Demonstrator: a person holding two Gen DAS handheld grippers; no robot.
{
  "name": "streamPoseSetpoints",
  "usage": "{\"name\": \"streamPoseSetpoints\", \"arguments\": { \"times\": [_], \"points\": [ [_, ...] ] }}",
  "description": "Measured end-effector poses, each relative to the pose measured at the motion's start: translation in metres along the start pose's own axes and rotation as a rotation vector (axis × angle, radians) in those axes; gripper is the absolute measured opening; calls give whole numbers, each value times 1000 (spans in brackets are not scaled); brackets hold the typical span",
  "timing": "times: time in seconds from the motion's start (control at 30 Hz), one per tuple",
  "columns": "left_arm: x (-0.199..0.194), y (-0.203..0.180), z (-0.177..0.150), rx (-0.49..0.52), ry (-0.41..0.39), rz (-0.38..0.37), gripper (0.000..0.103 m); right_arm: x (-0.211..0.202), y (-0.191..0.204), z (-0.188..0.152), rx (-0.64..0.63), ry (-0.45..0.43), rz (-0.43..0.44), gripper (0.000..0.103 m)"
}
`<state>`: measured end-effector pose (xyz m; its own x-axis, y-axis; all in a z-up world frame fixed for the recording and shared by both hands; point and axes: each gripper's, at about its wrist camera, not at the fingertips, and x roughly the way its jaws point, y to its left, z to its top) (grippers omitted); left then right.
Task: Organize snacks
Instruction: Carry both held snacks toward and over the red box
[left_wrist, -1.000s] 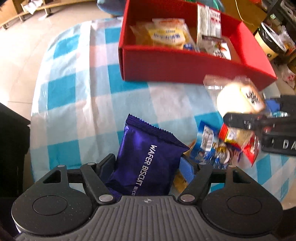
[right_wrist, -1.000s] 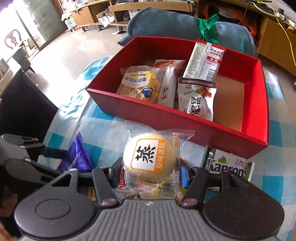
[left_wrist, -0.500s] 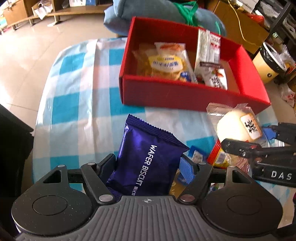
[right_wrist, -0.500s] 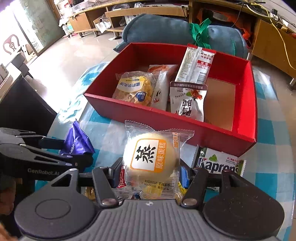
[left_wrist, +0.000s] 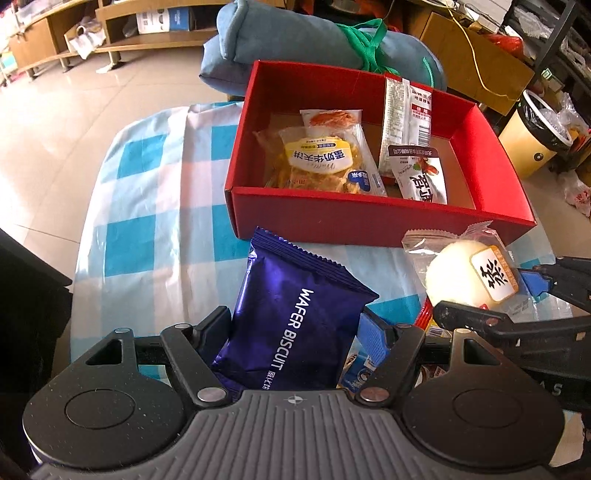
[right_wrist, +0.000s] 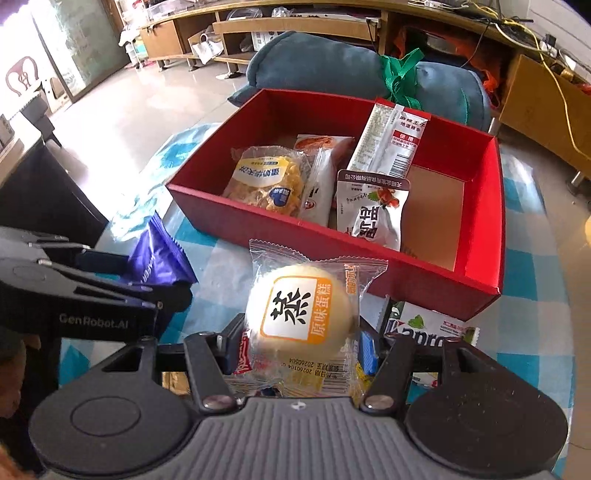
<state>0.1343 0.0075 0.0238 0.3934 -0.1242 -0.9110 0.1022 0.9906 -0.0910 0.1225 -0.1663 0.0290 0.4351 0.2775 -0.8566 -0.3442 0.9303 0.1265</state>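
A tabletop (left_wrist: 155, 206) under blue-and-white checked cloth carries an open red cardboard box (left_wrist: 369, 218) holding several packets — a yellow crisp bag (left_wrist: 317, 166) among them. Behind it lies a rolled blue-grey cushion (right_wrist: 332, 70). Only the right wrist view shows the green-and-white "Kapro" packet (right_wrist: 432, 326) just before the box. The left gripper (left_wrist: 295, 325) has its fingers clenched on a purple foil wafer-biscuit pack (left_wrist: 295, 317); the right gripper (right_wrist: 301, 343) grips a clear-wrapped round steamed cake (right_wrist: 299, 310) — both short of the box.

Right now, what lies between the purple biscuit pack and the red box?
Only bare blue-checked tablecloth. In the left wrist view, the biscuit pack, held in the left gripper, stops short of the red box.
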Motion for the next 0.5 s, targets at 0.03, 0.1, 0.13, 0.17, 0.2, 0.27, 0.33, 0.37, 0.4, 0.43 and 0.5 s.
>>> {"name": "streamPoseSetpoints", "arguments": {
  "times": [0.03, 0.1, 0.13, 0.17, 0.2, 0.27, 0.33, 0.37, 0.4, 0.43, 0.5],
  "points": [
    [0, -1, 0, 4, -1, 4, 78, 0, 1, -1, -5, 3, -4, 53],
    [0, -2, 0, 12, -3, 11, 78, 0, 1, -2, -9, 7, -7, 53],
    [1, -3, 0, 15, -3, 13, 78, 0, 0, -3, -10, 9, -10, 53],
    [1, -4, 0, 19, -3, 17, 78, 1, 0, -4, -10, 11, -14, 53],
    [2, -5, -1, 24, -2, 19, 78, 1, 0, -4, -10, 14, -17, 53],
    [3, -7, -2, 33, 3, 22, 78, 3, -1, -4, -9, 19, -19, 53],
    [4, -9, -2, 39, 8, 20, 78, 3, -1, -4, -9, 19, -19, 53],
    [4, -9, -2, 40, 7, 18, 78, 2, -1, -4, -11, 18, -18, 53],
    [3, -10, -1, 42, 4, 18, 78, 2, 0, -4, -14, 16, -19, 53],
    [2, -11, -1, 43, 0, 19, 78, 1, 0, -4, -17, 14, -20, 53],
    [1, -13, 0, 48, -8, 22, 78, 0, 1, -4, -21, 11, -22, 53]
  ]
}}
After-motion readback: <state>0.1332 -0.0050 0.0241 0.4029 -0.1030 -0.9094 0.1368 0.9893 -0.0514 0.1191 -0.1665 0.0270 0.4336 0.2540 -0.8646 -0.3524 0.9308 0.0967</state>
